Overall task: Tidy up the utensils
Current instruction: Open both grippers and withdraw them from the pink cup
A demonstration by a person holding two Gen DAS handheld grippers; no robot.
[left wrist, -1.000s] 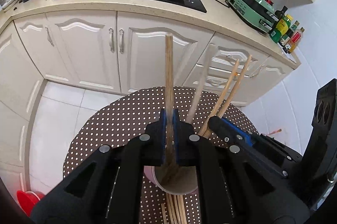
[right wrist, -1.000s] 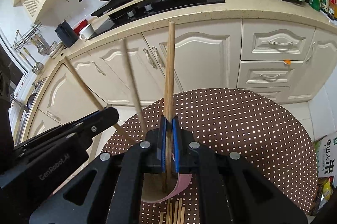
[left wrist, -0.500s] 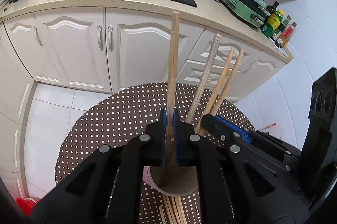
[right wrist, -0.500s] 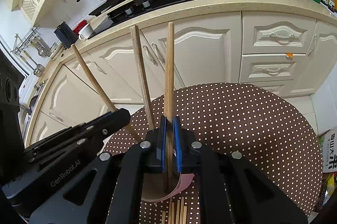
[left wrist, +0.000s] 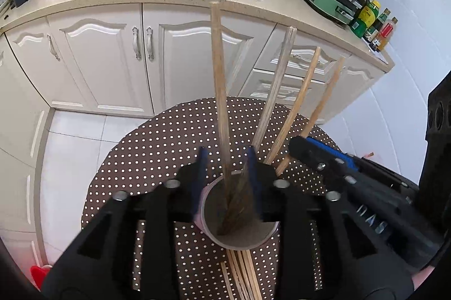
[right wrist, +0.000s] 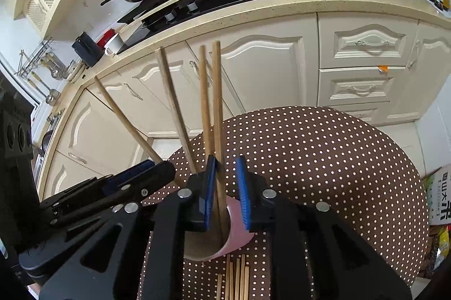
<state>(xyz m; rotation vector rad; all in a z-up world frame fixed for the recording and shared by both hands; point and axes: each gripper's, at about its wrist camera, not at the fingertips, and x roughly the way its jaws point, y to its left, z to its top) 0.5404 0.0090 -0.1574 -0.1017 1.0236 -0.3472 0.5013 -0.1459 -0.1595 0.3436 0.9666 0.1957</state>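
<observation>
Release step: chopsticks going into the pink cup [left wrist: 239, 226], both tongs letting go over its mouth. Left gripper [left wrist: 227, 167] jaws are opening, spread clear on both sides of a blurred upright chopstick [left wrist: 218, 80] that runs down between them into the cup; pads not touching it, so it looks dropped or dropping. Right gripper [right wrist: 227, 181] jaws are also opening, narrower gap; one chopstick [right wrist: 216, 102] stands between the blue pads, close against the left pad, contact hard to call, lower end inside the cup [right wrist: 236, 238]. Cup sits on the brown polka-dot table [right wrist: 324, 159], at 6 o'clock of both wrist views, directly under the fingertips. From the left wrist view three more chopsticks lean out of the cup toward 1 o'clock; from the right wrist view two lean toward 11 and one more stands at 12 beside the released one. Loose chopsticks [right wrist: 235, 280] lie flat on the cloth just at 6 o'clock of the cup, not yet sorted. Both grippers pitch steeply down over the cup, side by side; the right gripper's body shows at 3 o'clock in the left view, the left one's at 9 o'clock in the right view. Next move likely: back both tongs up clear of the standing sticks without tipping the cup, then drop toward the flat bundle for another pinch.
</observation>
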